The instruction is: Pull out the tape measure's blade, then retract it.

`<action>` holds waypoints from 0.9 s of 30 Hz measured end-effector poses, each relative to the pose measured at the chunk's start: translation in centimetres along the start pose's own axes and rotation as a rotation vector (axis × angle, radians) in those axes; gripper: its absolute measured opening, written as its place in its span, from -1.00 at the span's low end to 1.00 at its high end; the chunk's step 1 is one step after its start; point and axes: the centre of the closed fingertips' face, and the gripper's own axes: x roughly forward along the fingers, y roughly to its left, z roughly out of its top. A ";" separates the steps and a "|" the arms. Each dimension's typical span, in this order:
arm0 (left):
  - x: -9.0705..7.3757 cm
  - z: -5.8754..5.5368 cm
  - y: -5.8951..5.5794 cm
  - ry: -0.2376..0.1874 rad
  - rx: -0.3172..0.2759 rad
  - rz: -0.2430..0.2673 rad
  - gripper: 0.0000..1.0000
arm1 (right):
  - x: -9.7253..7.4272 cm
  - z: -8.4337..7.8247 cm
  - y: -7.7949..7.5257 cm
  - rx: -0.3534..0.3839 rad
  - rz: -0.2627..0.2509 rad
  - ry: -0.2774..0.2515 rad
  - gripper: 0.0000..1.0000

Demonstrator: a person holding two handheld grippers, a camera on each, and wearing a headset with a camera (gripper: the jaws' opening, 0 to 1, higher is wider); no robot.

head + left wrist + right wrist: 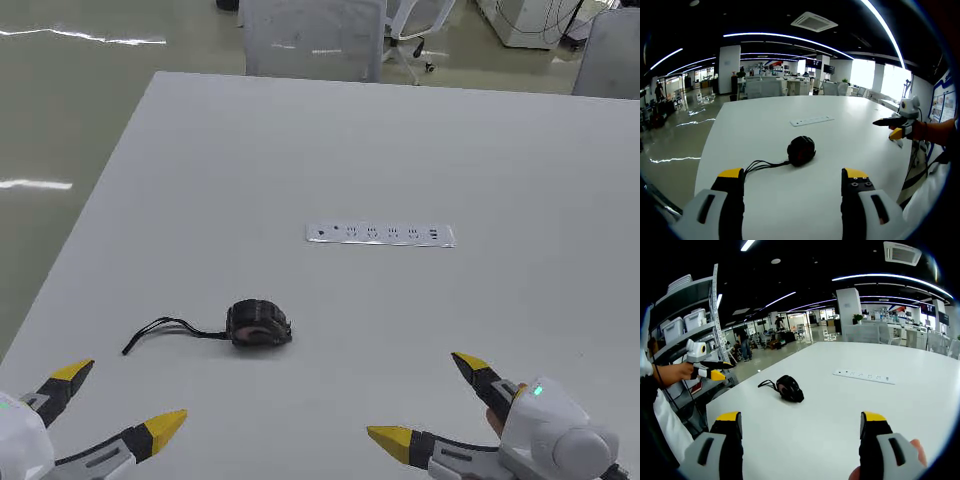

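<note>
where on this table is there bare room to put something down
Bare table lies beyond the power strip to the far edge, right of the strip, and between the tape measure and the right gripper. Tightest spot: near-left, around the strap and left gripper.

A smooth, matt white tabletop [300, 150] is seen; the dark round tape measure [259, 323] appears cased in dull plastic; a glossy sheen is shown by the pale floor [60, 100].
</note>
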 end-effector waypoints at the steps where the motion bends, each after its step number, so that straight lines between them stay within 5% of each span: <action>1: 0.0 0.0 0.0 0.000 -0.001 0.000 0.57 | 0.0 0.0 0.0 0.002 0.002 0.000 1.00; 27: -0.4 -0.2 -0.1 -0.002 0.000 0.004 0.56 | -0.4 -0.1 0.4 0.008 0.002 -0.007 1.00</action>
